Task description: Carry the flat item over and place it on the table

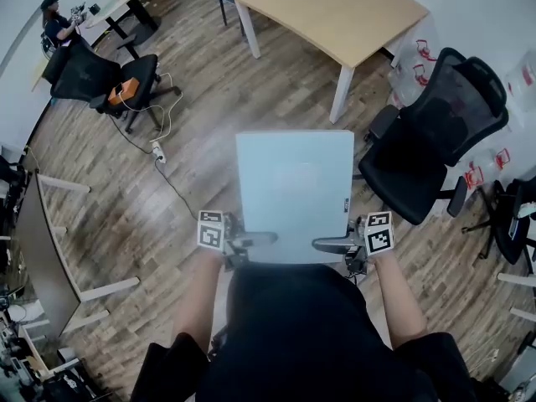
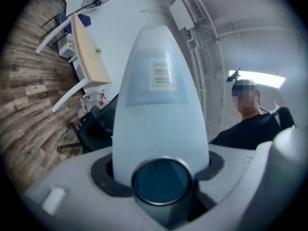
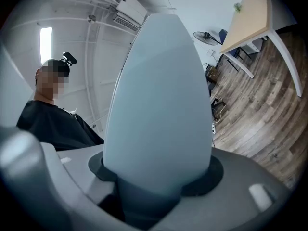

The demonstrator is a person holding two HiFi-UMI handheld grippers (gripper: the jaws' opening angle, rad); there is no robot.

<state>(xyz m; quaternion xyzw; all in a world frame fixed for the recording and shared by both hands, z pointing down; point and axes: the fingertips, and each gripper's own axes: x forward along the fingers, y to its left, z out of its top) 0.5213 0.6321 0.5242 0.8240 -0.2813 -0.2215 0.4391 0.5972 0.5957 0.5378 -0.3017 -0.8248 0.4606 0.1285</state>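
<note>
The flat item (image 1: 293,191) is a pale blue-grey rectangular board, held level in front of the person, above the wooden floor. My left gripper (image 1: 251,239) clamps its near edge on the left and my right gripper (image 1: 335,243) clamps the same edge on the right. In the left gripper view the board (image 2: 159,109) runs out from the jaws and shows a barcode label (image 2: 161,73). In the right gripper view the board (image 3: 159,105) fills the middle, pinched between the jaws. The light wooden table (image 1: 335,11) with white legs stands ahead, beyond the board.
A black office chair (image 1: 435,132) stands close on the right, between me and the table. Another black chair (image 1: 100,78) with an orange object is at the far left, and a power strip (image 1: 157,151) with cables lies on the floor. A desk edge (image 1: 42,249) runs along the left.
</note>
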